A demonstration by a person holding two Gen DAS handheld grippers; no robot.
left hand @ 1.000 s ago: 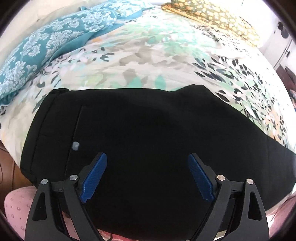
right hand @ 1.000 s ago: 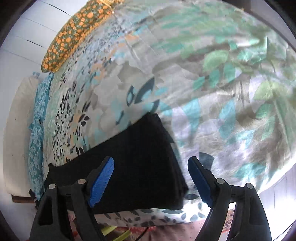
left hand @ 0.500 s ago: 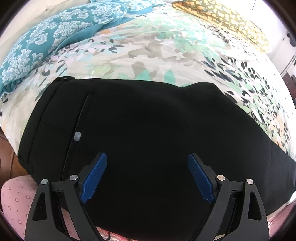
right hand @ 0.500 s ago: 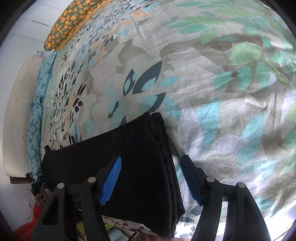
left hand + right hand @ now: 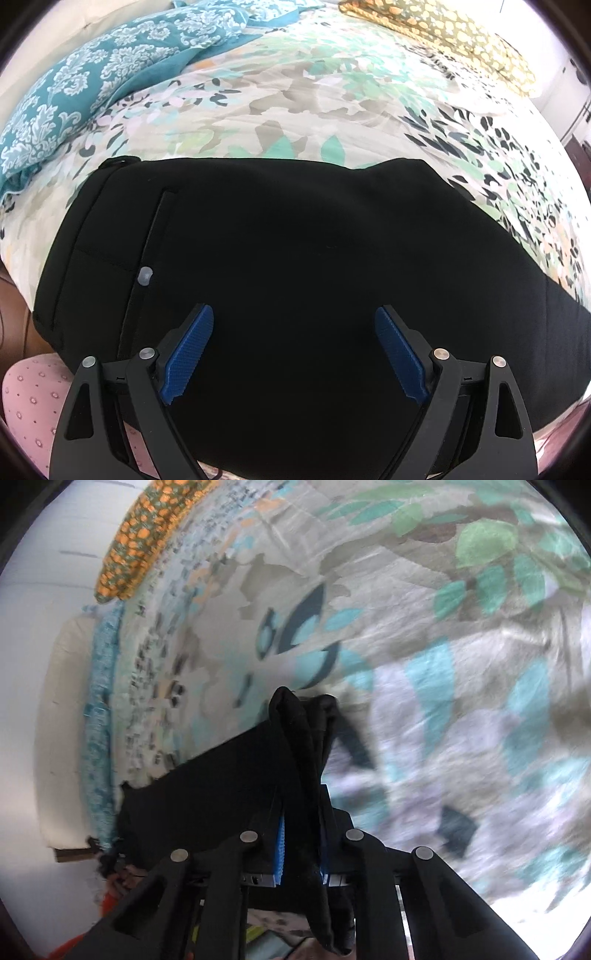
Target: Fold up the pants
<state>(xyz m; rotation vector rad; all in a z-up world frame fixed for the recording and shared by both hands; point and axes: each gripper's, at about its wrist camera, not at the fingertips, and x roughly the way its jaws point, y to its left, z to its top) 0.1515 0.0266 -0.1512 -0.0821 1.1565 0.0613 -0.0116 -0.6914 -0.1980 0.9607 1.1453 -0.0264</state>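
Right wrist view: your right gripper [image 5: 301,853] pinches bunched hem end of pants [image 5: 221,786], lifted off bedspread [image 5: 443,701]. Long axis runs from it leftward toward waistband. Your left gripper [image 5: 294,354] spread wide, empty, over seat, beside pocket button [image 5: 144,276].

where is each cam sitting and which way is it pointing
Left wrist: sits behind the open left gripper, low over the waist end of the black pants, facing across the floral bedspread toward the teal pillow.
Right wrist: sits behind the right gripper, shut on the bunched leg end, facing along the bed, with motion blur.
Shared: the pants, the bedspread and the orange patterned pillow.
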